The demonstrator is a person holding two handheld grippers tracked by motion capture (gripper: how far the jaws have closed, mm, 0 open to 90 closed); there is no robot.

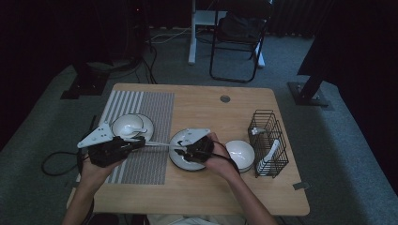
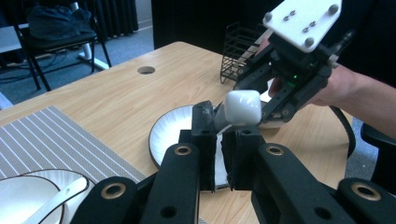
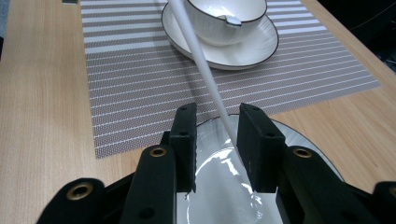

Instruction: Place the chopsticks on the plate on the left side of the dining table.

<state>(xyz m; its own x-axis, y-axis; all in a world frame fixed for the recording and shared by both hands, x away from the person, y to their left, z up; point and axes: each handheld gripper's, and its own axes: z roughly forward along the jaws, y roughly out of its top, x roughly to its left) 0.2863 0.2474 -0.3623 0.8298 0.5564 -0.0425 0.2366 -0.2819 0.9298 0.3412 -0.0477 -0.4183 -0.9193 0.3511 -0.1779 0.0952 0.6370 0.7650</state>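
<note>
the wooden table [image 1: 211,108] carries a striped mat [image 1: 155,112] that lies under the left gripper [image 2: 220,130] and runs ahead of the right gripper [image 3: 217,135]. a wire rack [image 1: 267,140] with white cutlery stands beyond the right gripper, well apart, likely as the supply. an empty white plate [image 3: 303,144] sits directly beneath the right gripper's jaws, so a dropped piece would probably land on it. a bowl [image 3: 224,18] on its saucer, with a spoon inside, rests on the mat just beside the left gripper and looks like a finished setting.

a long white stick [image 3: 205,70] bridges the two grippers above the table. the left gripper is clamped tight on one end and holds it level. the other end runs between the right gripper's jaws, which stand apart. it lies close against one pad but isn't pinched. this looks like a hand-over, with the stick offered so the right gripper can take it.
</note>
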